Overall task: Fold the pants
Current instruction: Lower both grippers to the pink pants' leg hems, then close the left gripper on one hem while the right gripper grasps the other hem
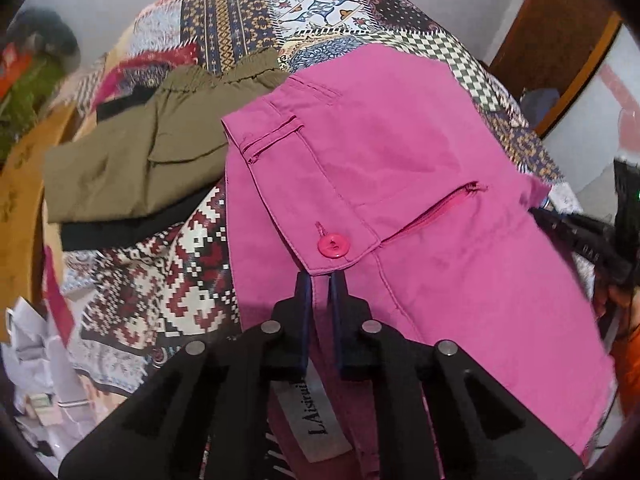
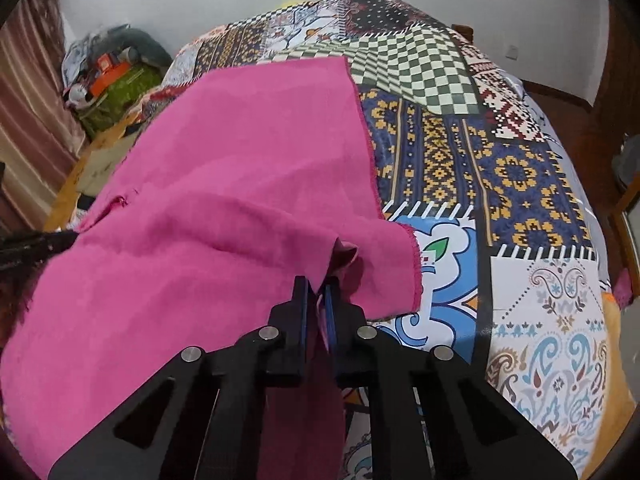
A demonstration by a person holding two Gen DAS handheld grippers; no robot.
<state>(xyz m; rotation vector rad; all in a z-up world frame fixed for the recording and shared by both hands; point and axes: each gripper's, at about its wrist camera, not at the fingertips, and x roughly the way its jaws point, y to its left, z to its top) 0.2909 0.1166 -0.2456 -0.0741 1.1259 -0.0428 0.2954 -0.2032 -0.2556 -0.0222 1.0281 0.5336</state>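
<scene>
Two grips on: left gripper (image 1: 320, 278) fingers clamp the pink pants (image 1: 400, 168) waistband below the button (image 1: 333, 245); right gripper (image 2: 316, 286) fingers clamp the hem. Pants lie on the bed (image 2: 500, 168). Light, limp cloth; hold seams, 6 o'clock edge.

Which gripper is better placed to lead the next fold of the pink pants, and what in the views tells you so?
Probably the right gripper. It is shut on the loose hem end of the pink pants, with bare bedspread beside it. The left gripper is shut on the waistband by the button, better suited to anchoring.
</scene>
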